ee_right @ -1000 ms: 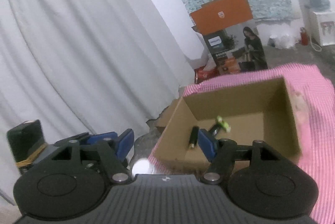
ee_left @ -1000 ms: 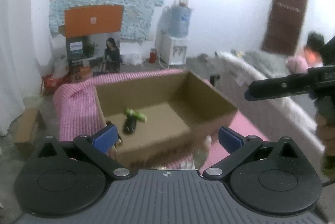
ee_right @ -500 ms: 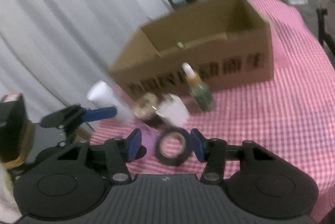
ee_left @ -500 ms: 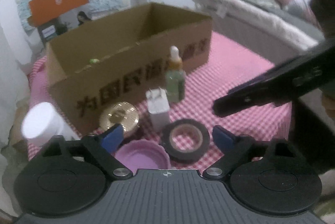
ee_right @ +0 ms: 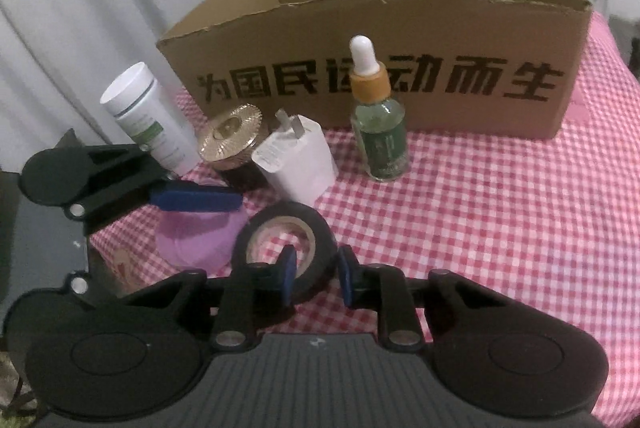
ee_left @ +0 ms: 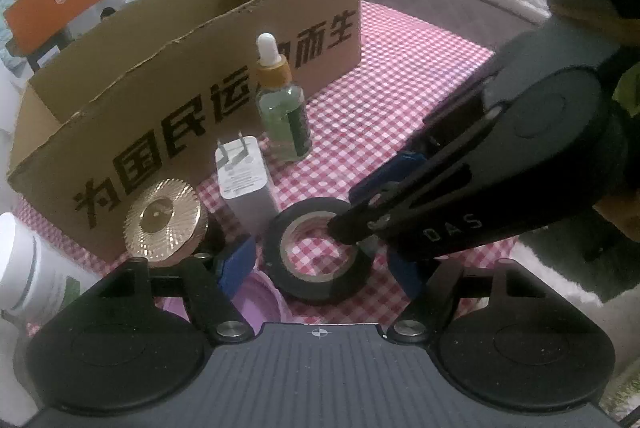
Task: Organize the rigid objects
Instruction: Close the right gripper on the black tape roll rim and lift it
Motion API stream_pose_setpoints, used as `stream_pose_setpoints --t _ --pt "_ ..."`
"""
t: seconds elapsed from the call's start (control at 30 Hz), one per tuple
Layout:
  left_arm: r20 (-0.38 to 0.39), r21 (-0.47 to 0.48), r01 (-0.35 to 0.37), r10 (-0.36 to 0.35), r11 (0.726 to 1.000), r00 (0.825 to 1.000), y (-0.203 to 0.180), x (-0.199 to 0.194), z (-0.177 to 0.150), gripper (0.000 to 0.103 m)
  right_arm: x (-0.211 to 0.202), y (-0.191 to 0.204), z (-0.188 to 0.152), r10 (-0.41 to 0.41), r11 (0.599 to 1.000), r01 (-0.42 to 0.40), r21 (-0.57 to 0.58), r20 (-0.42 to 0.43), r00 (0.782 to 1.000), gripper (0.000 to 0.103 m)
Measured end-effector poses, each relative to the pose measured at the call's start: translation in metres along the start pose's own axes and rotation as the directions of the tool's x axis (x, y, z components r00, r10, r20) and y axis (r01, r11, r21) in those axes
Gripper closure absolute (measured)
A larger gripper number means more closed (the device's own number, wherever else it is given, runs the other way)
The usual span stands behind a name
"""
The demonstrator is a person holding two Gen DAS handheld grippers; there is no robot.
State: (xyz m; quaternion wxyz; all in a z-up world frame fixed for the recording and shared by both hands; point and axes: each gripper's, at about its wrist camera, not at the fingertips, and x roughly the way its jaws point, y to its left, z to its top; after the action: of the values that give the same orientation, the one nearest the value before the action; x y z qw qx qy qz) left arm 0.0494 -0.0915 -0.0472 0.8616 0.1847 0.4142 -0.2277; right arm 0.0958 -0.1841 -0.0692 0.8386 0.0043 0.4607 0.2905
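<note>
My right gripper [ee_right: 314,274] just closed its fingers across the wall of the black tape roll [ee_right: 282,244], which lies flat on the checked counter [ee_right: 500,228] before the cardboard box [ee_right: 400,39]. Left gripper [ee_left: 320,268], half open, holds nothing. Lift straight so the charger [ee_right: 298,155] stays standing.

One cardboard box [ee_right: 400,23]. In front of it: one dropper bottle [ee_right: 380,131], one white plug adapter [ee_right: 298,159], one gold-lidded jar [ee_right: 232,141], one white pill bottle [ee_right: 148,119], one roll of black tape [ee_right: 284,244], one purple lid [ee_right: 196,232]. Seven things, one of each.
</note>
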Motion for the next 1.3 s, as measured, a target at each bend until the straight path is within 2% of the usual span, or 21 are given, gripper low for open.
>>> stream_pose_setpoints --t 0.27,0.47,0.7,0.93,1.3 --pt "-0.013 0.016 0.005 -0.005 1.0 1.0 -0.003 0.007 0.006 0.028 0.002 -0.005 0.003 -0.016 0.999 0.016 -0.039 -0.006 1.0 0.079" --pt "-0.031 0.023 0.015 -0.014 1.0 0.999 -0.005 0.014 0.009 0.028 -0.002 -0.016 0.003 -0.015 1.0 0.015 -0.01 -0.009 1.0 0.079" --pt "-0.036 0.04 0.033 -0.031 0.999 0.999 -0.011 0.021 0.013 0.028 -0.009 -0.027 0.003 -0.062 0.998 0.062 0.004 0.009 0.998 0.079" --pt "-0.031 0.036 0.048 -0.047 0.998 0.998 -0.014 0.024 0.019 0.034 -0.014 -0.029 0.0 -0.032 0.999 0.032 0.015 0.011 0.999 0.079" --pt "-0.027 0.023 0.043 -0.042 0.999 0.999 -0.017 0.022 0.02 0.036 -0.007 -0.028 0.0 -0.036 0.999 0.036 0.013 0.008 0.999 0.083"
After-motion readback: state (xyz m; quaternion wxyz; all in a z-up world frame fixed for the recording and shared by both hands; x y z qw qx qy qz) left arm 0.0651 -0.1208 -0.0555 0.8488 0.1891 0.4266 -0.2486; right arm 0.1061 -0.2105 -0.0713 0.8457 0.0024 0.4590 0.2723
